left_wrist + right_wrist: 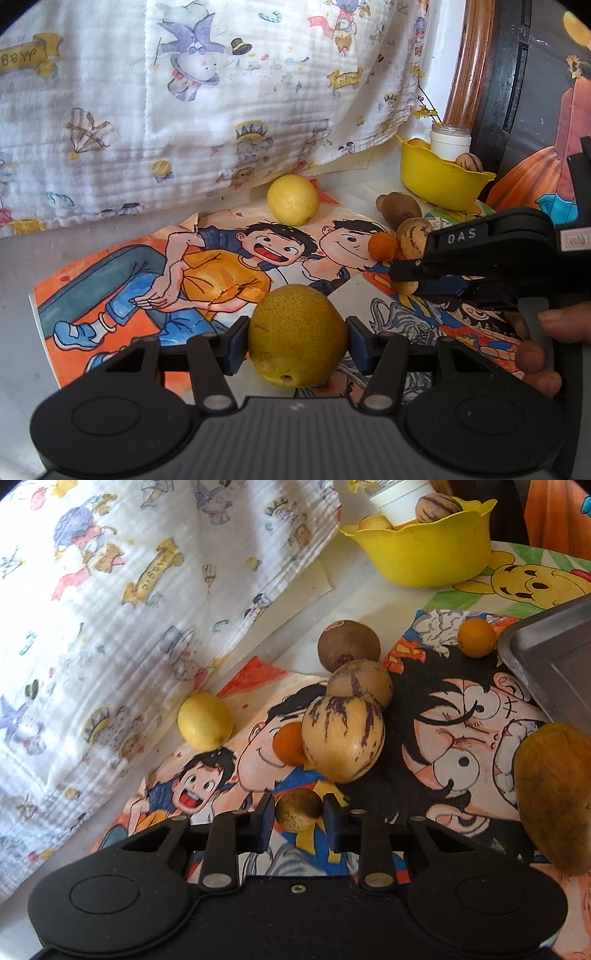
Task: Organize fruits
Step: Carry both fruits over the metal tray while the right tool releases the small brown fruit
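Gripping fruit w/ both grippers

L gripper (297,338) pinches speckled yellow-green pear (297,338), lower center; R gripper (298,809) pinches small round brown-speckled fruit (298,809), lower center.

A speckled yellow-green pear (297,338) sits low in the frame's centre between black claw fingers with blue pads (233,345), over cartoon drawings (155,280) in orange, blue and black. At upper left hangs a white cloth (147,110) printed with purple and yellow figures. Cream fruits with purple stripes (341,738), a lemon-yellow fruit (205,720) and a bright yellow bowl (424,555) fill the right wrist view.
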